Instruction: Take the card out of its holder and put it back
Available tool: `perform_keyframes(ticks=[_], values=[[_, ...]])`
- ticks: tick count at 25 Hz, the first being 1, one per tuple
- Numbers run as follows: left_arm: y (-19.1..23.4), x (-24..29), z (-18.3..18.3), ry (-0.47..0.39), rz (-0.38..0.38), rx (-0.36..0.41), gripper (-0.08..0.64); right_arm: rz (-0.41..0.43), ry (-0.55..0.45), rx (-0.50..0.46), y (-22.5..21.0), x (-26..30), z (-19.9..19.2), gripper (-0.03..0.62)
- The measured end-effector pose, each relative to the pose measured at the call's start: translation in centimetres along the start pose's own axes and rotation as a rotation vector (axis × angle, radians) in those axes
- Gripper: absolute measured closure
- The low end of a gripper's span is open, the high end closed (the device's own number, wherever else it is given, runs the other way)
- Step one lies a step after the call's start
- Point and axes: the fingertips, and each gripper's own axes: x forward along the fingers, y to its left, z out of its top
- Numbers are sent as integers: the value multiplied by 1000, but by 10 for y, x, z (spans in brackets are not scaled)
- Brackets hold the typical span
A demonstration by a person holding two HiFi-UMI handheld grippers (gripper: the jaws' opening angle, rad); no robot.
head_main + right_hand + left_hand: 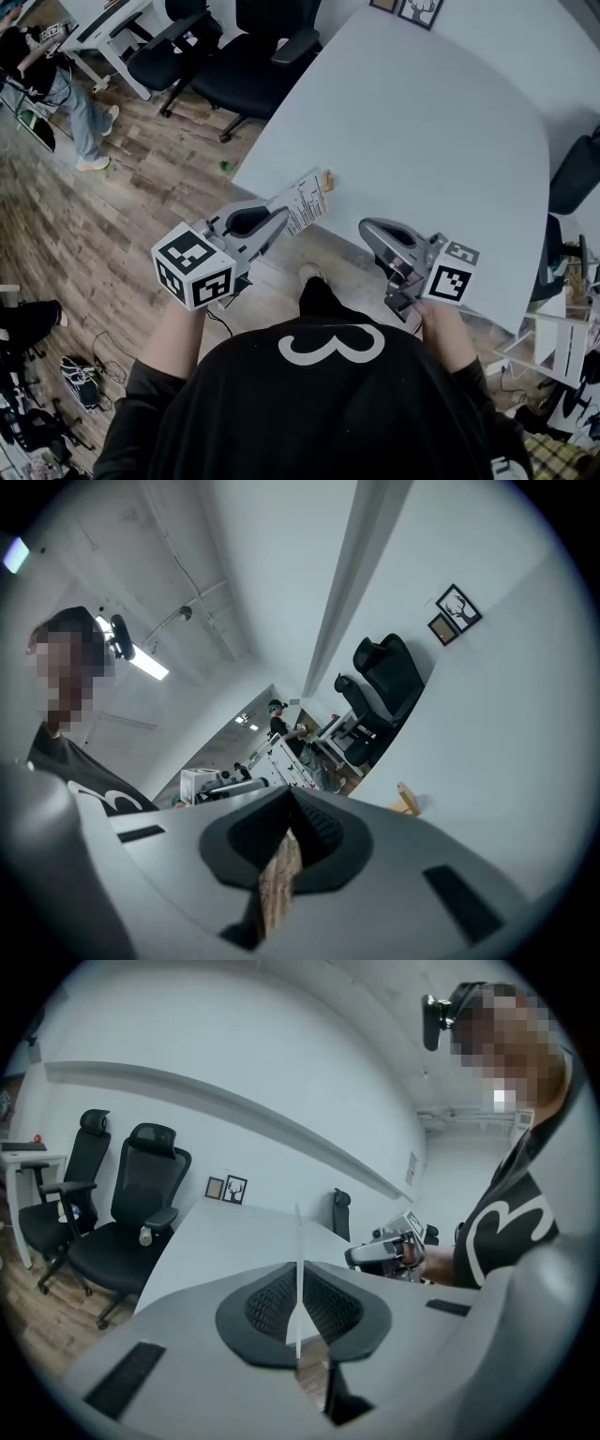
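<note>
My left gripper (281, 217) is shut on a white printed card (306, 201), held in the air over the near left edge of the white table (422, 122). In the left gripper view the card (300, 1274) shows edge-on as a thin upright line pinched between the pads. Just beyond the card's far end, a small wooden card holder (327, 177) sits on the table; it also shows in the right gripper view (406, 801). My right gripper (367, 228) hovers to the right over the table's near edge, its jaws together with nothing in them. The left gripper view shows it too (389, 1252).
Black office chairs (253, 56) stand past the table's far left corner. A person (56, 84) stands by a desk at the far left. Two small picture frames (412, 9) lean on the wall at the table's back. Wood floor lies below the table's near edge.
</note>
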Motion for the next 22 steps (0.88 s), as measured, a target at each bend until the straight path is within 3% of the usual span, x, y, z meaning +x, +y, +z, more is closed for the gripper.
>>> perform_keyframes(ticks=[10, 22], values=[[-44, -39, -32, -35, -28, -179, 535, 24, -20, -15, 47, -9, -27, 583], [-71, -63, -38, -47, -27, -109, 535, 26, -26, -31, 75, -20, -50, 583]])
